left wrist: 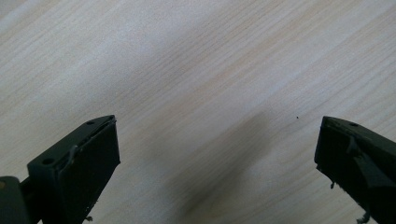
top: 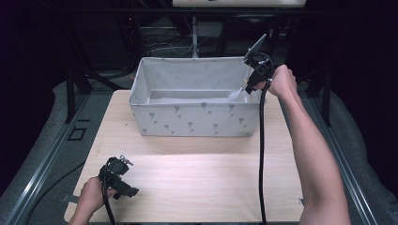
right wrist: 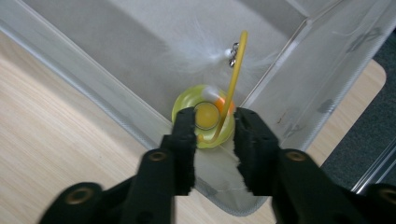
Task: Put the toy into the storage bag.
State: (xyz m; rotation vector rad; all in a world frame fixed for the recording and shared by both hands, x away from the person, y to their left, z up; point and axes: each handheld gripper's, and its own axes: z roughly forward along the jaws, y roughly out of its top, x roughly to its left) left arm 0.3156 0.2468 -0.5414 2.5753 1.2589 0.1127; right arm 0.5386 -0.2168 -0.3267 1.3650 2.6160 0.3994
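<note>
Nearest, low over the bare front part of the pale wood-grain surface (top: 197,183), left gripper (top: 123,183) held by the left hand (top: 91,197), jaws spread wide with nothing between them, probably parked out of the way. Farther off, right gripper (right wrist: 214,125) raised over the right end of the grey fabric bin printed with small dark motifs (top: 195,117), jaws narrowed to a slim gap around the thin yellow curved stem (right wrist: 232,79) of a translucent yellow-green round toy with an orange ball inside (right wrist: 204,116). Judging by the white feathery tuft (right wrist: 205,56) and toy lying inside the bin's corner, either just set down or about to be lifted; whether the jaws actually pinch the stem, impossible to tell.
</note>
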